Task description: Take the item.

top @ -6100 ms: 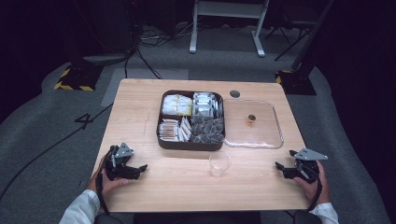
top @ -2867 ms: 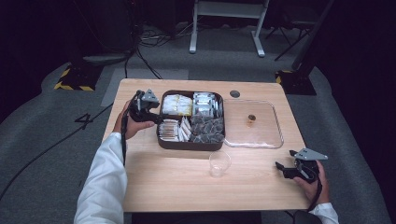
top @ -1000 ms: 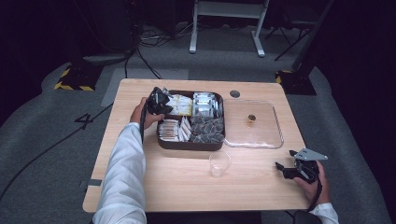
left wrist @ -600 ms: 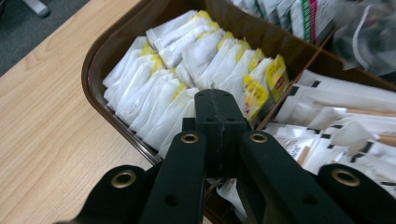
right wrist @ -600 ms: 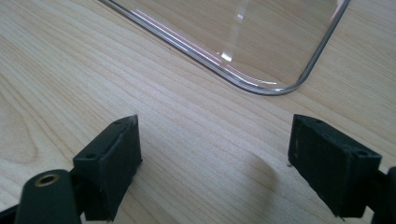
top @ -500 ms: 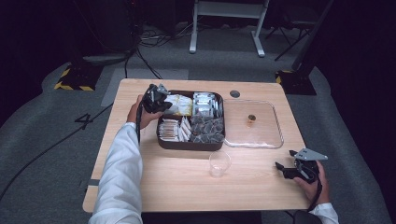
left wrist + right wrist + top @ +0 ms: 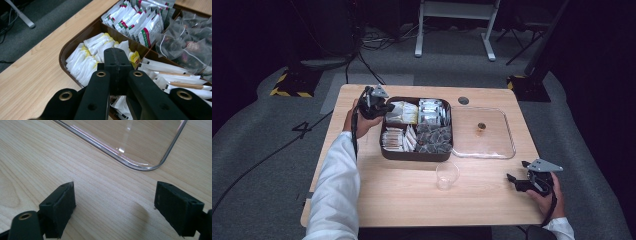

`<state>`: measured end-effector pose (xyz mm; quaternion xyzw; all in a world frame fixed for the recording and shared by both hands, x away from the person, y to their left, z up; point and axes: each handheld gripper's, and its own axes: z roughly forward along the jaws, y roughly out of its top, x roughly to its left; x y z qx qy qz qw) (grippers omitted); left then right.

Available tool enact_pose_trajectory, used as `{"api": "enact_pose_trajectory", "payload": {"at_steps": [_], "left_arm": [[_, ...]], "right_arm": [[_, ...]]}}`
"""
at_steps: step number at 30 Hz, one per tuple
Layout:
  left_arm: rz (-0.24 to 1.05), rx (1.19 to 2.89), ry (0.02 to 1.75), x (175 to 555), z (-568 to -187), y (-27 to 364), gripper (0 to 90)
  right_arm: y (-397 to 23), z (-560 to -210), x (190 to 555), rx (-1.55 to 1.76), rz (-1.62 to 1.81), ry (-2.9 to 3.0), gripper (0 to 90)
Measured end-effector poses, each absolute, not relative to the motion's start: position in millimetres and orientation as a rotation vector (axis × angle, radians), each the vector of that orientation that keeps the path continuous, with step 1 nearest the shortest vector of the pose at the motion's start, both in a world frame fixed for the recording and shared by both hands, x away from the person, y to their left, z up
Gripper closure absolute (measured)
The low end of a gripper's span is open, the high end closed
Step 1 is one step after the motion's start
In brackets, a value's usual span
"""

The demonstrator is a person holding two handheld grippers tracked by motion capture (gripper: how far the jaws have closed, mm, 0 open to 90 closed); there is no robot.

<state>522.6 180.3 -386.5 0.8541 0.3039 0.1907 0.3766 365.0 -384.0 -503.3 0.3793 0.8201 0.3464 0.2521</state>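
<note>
Dark-brown compartmented plastic tray [image 7: 416, 155] of sachets is approached at its far-left corner.

Pressed-together jaws are shown by the left gripper [image 7: 117, 56], held just above the tray's compartment of white, yellow-edged paper sachets [image 7: 87, 56]; whether anything is pinched cannot be told. Well right of the tray, beyond the clear plastic lid [image 7: 130, 137], the right gripper [image 7: 115, 207] is kept spread over bare wood.

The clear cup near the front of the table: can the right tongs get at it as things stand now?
Probably yes. The right tongs stand open, low at the table's front right, and the cup stands upright to their left, with bare table between them. The lid lies farther back, out of the path.
</note>
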Motion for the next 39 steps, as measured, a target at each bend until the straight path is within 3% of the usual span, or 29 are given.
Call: {"api": "enact_pose_trajectory", "payload": {"at_steps": [25, 39], "left_arm": [[0.508, 2.135, 0.691, 471.0, -350.2, 181.0, 90.0], [0.433, 2.108, 0.566, 434.3, -339.9, 164.4, 90.0]], "right_arm": [[-384.3, -503.3, 365.5, 1.038, 0.943, 2.231, 17.4], [-384.4, -503.4, 365.7, 1.042, 0.945, 2.232, 17.4]]}}
